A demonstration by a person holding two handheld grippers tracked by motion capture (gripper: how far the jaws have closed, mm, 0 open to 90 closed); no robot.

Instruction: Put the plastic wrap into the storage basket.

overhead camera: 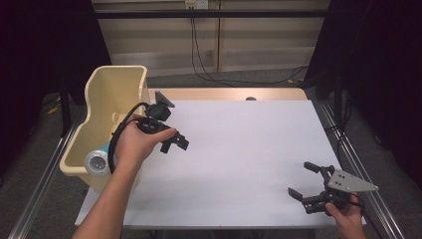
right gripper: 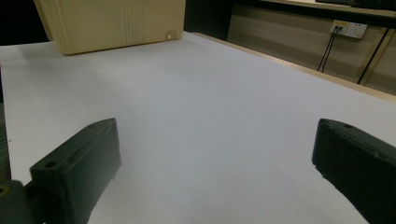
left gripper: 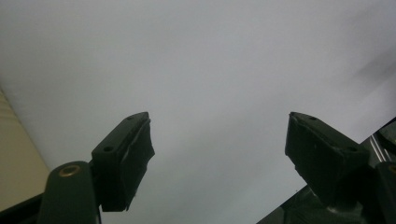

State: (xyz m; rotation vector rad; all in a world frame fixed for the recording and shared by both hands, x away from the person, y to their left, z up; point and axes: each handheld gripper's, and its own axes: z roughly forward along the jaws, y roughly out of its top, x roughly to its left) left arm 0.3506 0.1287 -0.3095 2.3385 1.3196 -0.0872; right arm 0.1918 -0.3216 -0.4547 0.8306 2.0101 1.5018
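My left gripper is held over the left part of the white table, just right of a cream plastic bin. Its jaws stand wide apart over bare white surface in the left gripper view, so the left gripper is open and holds nothing. My right gripper rests low near the table's front right corner, also open and empty. In the right gripper view the right gripper faces across the table toward the cream bin. Inside the bin lies a light blue item with a round silvery top.
The bin overhangs the table's left edge. A strip of wooden tabletop shows behind the white sheet. Metal rails run along both sides of the table. Cables hang from a wall socket at the back.
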